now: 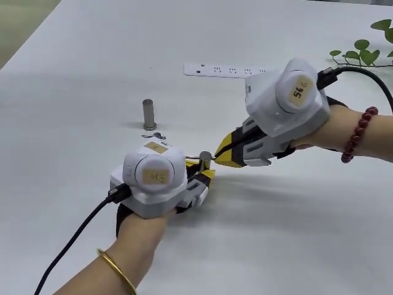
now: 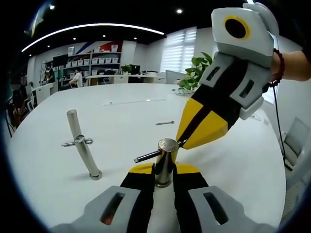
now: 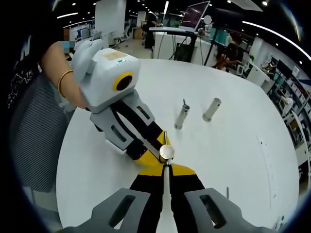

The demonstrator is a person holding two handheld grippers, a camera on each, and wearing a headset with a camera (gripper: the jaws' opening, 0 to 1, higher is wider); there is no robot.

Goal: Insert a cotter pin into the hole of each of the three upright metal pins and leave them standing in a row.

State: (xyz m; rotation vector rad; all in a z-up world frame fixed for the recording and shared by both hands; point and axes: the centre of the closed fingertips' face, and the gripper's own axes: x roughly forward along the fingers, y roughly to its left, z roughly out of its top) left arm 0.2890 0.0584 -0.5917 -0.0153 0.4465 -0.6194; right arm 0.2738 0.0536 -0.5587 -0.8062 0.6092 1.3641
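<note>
My left tool [image 2: 164, 171] is clamped on a pin [image 2: 165, 153], with my right tool [image 2: 183, 141] at its 2 o'clock pinching the cotter [image 2: 147, 156] through it.

Silver metal pin [image 2: 164, 167], white table [image 1: 92, 74]

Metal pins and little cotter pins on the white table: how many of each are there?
Silver cylindrical metal pins: 3
Thin metal cotter pins: 3
Total: 6
</note>
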